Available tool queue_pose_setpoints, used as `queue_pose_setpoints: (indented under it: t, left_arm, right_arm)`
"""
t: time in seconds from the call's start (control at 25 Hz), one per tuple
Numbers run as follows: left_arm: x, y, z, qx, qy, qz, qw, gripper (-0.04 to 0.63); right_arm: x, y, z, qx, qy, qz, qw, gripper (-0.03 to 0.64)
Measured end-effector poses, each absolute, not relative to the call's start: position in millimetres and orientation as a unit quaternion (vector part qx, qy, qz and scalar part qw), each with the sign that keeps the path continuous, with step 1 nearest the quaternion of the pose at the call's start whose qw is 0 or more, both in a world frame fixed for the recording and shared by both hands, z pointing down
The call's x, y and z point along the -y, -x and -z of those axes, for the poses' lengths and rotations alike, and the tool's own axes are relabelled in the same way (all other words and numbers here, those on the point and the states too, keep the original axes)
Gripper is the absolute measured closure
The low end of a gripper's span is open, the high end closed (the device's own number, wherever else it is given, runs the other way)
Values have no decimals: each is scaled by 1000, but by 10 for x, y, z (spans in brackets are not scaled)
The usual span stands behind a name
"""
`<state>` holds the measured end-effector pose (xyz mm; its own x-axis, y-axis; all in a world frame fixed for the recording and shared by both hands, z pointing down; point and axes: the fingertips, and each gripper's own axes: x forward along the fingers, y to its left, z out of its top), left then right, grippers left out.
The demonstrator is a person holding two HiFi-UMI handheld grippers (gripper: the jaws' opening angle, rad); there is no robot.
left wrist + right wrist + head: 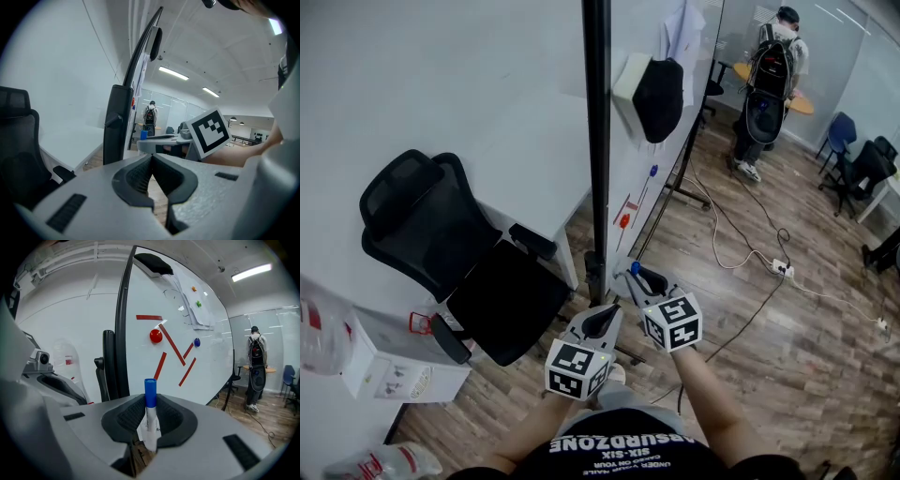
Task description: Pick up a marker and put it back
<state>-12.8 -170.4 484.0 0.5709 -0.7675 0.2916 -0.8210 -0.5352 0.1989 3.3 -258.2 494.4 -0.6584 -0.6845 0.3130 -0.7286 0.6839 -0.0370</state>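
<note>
The big white whiteboard with red strips (140,348) stands just ahead of the grey right gripper (639,277), whose jaws clamp the white blue-capped marker (150,394) upright, while the grey left gripper (151,161) is closed and empty.

I hold both grippers in front of me, side by side. My left gripper (602,321) has its jaws pressed together; my right gripper (634,274) clamps a marker (150,401).

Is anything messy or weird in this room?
Yes. Loose cables snake across the wooden floor to a power strip lying in the open near the whiteboard, where someone could trip. Nothing looks spilled or broken.
</note>
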Motion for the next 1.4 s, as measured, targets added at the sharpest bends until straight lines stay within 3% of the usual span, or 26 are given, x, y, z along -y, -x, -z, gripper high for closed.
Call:
queue_pose_setpoints:
  t: [1.4]
  left_arm:
    - [1577,181,-4786,451,-875,-86,154,588]
  right_arm:
    - [2387,-63,-5361,893,-394,-80,203,552]
